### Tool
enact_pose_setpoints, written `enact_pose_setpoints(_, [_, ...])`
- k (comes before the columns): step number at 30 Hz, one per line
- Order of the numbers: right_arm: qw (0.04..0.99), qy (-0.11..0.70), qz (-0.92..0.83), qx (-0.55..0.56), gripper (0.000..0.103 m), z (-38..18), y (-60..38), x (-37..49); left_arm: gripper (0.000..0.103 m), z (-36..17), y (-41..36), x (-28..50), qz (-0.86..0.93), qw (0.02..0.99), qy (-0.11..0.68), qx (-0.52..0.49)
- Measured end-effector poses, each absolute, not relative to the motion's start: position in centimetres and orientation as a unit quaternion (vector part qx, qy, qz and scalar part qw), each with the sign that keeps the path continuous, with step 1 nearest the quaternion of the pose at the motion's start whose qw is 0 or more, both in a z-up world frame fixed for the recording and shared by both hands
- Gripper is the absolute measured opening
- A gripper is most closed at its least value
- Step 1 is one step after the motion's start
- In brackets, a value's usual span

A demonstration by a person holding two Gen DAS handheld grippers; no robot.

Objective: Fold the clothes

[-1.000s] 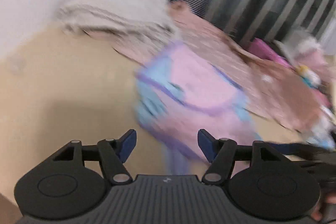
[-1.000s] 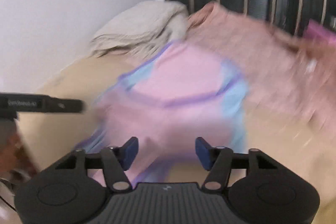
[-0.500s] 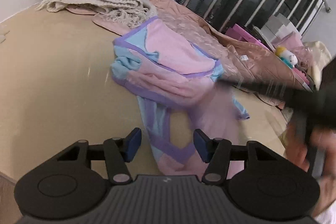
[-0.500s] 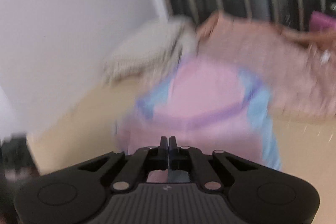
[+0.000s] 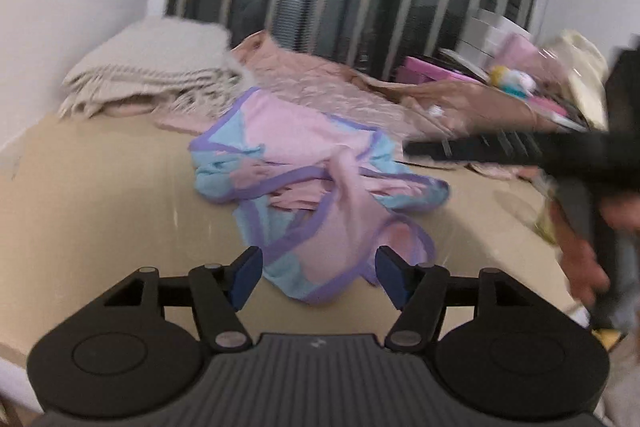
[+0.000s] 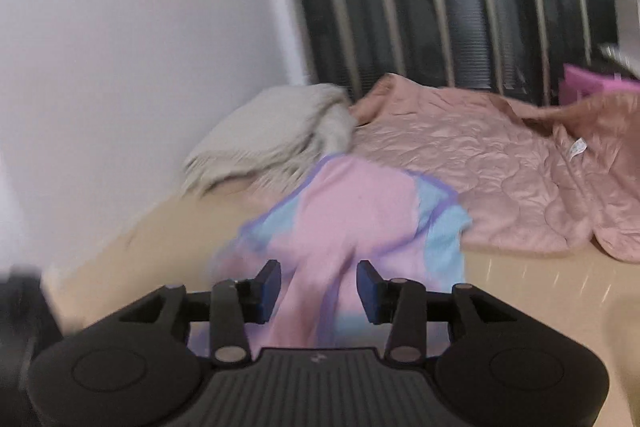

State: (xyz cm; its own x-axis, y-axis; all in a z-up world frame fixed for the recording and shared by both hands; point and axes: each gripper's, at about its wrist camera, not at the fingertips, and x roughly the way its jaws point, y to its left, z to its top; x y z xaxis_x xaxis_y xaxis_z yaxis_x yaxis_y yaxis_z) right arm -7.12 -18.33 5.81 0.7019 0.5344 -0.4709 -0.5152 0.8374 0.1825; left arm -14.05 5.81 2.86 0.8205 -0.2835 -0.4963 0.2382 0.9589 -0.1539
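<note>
Left wrist view: pink garment [image 5: 316, 183] with blue panels and purple trim lies crumpled on the tan bed [image 5: 100, 195], straight ahead of the left gripper [image 5: 318, 277]. Fingers [image 5: 246, 277] spread, nothing pinched; the garment's near hem sits just in front of and between them, apart from the pads. Jaws have just been opening a little, no cloth between them.

Right wrist view, blurred: right gripper [image 6: 318, 291] is over the same garment [image 6: 352, 223], fingers [image 6: 370, 293] part spread. Jaws have just been opening; a pink fold lies in the gap, but the pads do not seem to press it.

Long axis runs away from both grippers, from the near hem toward the beige blanket [image 5: 148, 75] and quilted pink cover [image 6: 500, 179] at the far end. Near end is narrow and bunched, far end wider and flatter. Top versus bottom of the garment: cannot tell.

Both grippers are close to the near end; the right looks nearer, right over the cloth. Judgement: next move needs a pinch on the near hem, so both must drop forward and down.
</note>
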Motion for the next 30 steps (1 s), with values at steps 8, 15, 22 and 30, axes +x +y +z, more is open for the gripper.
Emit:
enact_pose_setpoints(8, [0.922, 0.299, 0.247, -0.019, 0.022, 2.8, -14.7, -10.4, 0.064, 2.0, 3.7, -15.0, -0.094, 0.958, 0.271, 0.029])
enact_pose_setpoints(15, [0.942, 0.231, 0.243, -0.014, 0.003, 5.2, -16.0, -13.0, 0.060, 1.5, 1.0, -15.8, -0.079, 0.960, 0.257, 0.082])
enact_pose_setpoints(22, [0.945, 0.214, 0.245, -0.025, 0.003, 6.8, -17.0, -14.6, 0.043, 1.4, -0.8, -15.3, -0.059, 0.960, 0.251, 0.106])
enact_pose_setpoints(30, [0.948, 0.215, 0.232, -0.039, 0.003, 6.7, -17.4, -15.4, 0.010, 1.2, 0.3, -14.0, -0.023, 0.961, 0.248, 0.121])
